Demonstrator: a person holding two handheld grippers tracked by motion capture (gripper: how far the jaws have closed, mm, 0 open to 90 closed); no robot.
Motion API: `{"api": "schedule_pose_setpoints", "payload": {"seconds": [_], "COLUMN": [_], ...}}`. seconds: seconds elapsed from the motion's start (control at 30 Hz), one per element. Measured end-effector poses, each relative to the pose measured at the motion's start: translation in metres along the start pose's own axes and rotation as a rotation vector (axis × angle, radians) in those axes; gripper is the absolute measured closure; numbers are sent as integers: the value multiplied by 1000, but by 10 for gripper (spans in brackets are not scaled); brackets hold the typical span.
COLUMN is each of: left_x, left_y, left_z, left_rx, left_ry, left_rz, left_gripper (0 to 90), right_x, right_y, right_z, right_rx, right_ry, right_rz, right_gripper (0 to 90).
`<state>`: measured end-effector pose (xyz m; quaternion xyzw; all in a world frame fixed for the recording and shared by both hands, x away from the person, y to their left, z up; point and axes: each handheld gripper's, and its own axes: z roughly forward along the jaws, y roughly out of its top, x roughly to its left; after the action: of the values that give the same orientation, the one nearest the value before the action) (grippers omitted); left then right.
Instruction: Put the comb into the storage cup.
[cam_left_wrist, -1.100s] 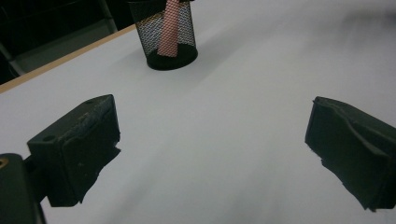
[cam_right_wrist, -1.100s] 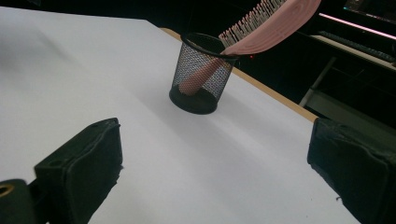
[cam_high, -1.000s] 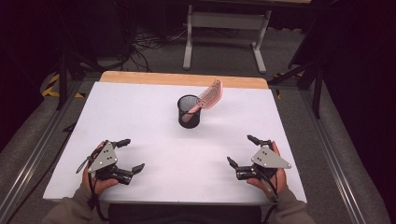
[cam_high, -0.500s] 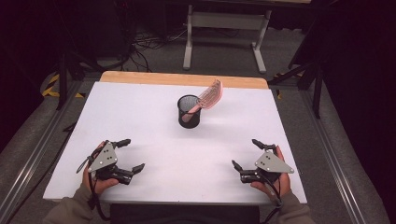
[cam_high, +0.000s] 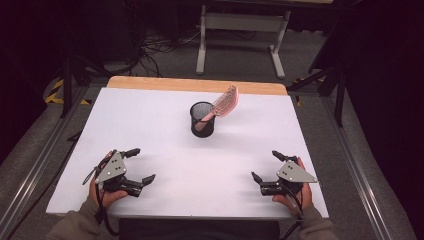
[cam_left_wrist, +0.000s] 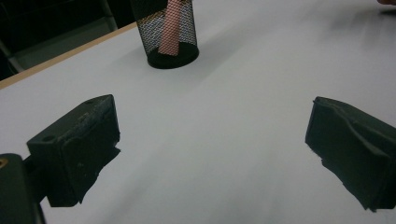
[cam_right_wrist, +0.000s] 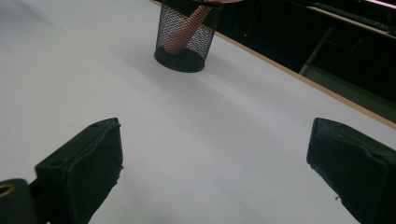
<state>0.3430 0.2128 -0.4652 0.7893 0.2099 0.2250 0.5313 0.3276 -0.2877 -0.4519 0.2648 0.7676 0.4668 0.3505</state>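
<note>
A white table with a wooden far edge stands in a dark room, cables and a grey stand leg on the floor behind it. Over the last second the right gripper has drifted outward toward the right edge while the left gripper has held its place; both gape wide, gripping nothing. The pink comb stands in the black mesh cup at mid-table, well apart from both, so the work looks finished

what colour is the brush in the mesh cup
Pink brush in the black mesh cup; clearest in the high view.
</note>
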Motion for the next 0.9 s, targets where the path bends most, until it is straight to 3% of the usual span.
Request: {"api": "schedule_pose_setpoints", "payload": {"seconds": [0.5,0.9], "left_x": [-3,-2], "left_y": [0,0], "left_z": [-2,-2], "left_rx": [-4,-4], "left_ry": [-11,-13], "left_rz": [12,10], "left_gripper": [37,37], "right_x": [0,1], "right_y": [2,2], "right_z": [0,2], "right_rx": [-12,-15], "right_ry": [-31,-27], "right_rz": [2,3], "right_gripper": [41,40]}}
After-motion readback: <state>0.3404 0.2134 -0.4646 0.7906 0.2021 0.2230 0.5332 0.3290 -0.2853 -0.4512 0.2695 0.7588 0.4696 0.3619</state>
